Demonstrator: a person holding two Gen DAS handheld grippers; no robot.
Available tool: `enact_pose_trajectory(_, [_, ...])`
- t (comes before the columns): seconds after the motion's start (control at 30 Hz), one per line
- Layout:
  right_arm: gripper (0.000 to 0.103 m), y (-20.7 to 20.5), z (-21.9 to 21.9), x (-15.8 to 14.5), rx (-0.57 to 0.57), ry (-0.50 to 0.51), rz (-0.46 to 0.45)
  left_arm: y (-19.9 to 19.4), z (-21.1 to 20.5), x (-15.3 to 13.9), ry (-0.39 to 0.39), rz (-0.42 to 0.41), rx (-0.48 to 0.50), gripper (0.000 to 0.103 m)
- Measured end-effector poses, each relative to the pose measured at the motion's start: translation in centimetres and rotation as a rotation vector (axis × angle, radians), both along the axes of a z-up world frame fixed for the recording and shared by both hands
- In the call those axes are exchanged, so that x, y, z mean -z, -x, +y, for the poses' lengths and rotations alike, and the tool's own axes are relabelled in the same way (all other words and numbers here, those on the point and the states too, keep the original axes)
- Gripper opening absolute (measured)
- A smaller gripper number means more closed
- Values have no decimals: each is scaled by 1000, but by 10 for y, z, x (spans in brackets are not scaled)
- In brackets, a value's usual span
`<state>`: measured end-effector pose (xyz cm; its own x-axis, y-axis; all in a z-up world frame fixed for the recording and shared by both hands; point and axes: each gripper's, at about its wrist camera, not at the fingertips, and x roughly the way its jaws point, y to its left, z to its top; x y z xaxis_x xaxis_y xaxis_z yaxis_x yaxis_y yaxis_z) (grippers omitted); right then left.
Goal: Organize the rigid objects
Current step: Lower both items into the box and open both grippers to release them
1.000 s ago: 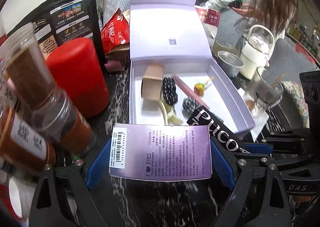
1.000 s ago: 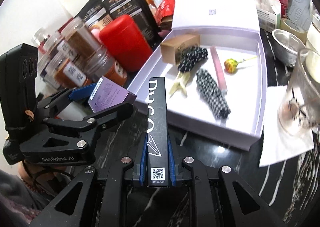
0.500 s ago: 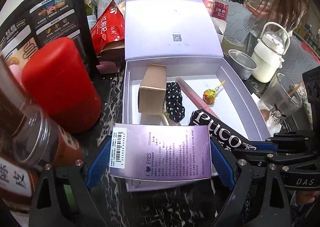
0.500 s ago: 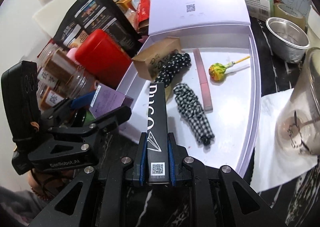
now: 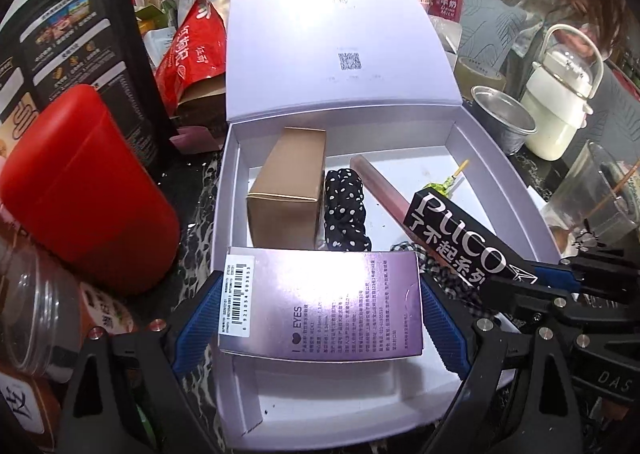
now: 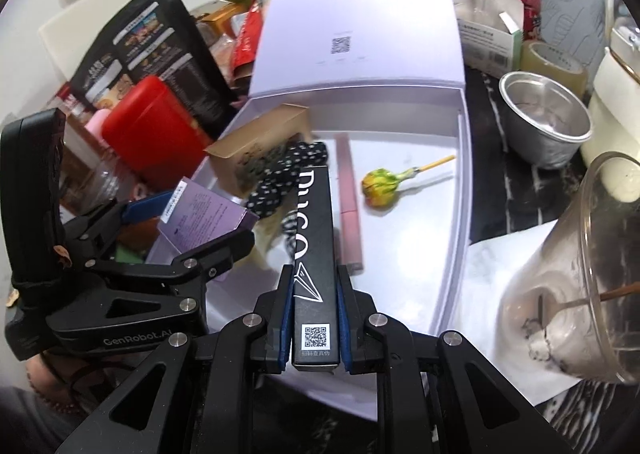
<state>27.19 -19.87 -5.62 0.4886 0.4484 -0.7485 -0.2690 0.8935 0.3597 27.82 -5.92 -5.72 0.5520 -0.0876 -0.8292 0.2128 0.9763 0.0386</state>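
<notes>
Left hand-held gripper grasps a purple eye-cream carton; right hand-held gripper clamps a black PUCO box, both seemingly above the open lavender gift box.

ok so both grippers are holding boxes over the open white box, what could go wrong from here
1. The left gripper carries the purple box just behind the brown carton; lowered too far forward, it may land on the carton and sit tilted.
2. The right gripper holds the long black box over the scrunchies and pink stick; dropped there, it would rest unevenly on them.
3. The two grippers are close together and could bump.
</notes>
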Motion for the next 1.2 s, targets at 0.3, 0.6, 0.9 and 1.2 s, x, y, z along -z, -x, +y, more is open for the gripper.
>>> enact_pose_trajectory(0.3, [19, -7, 7, 6, 4, 72, -16, -10, -7, 8, -44, 14, -2, 93])
enact_pose_trajectory(0.6, [23, -8, 10, 6, 19, 130, -25, -12, -11, 11, -82, 18, -24, 93])
enact_pose_trajectory(0.9, [31, -1, 2, -4, 47, 145, -45, -5, -6, -1, -55, 8, -41, 94])
enact_pose_trajectory(1.2, [41, 13, -2, -21, 53, 158, -102, 11, -1, -26, -37, -47, -53, 101])
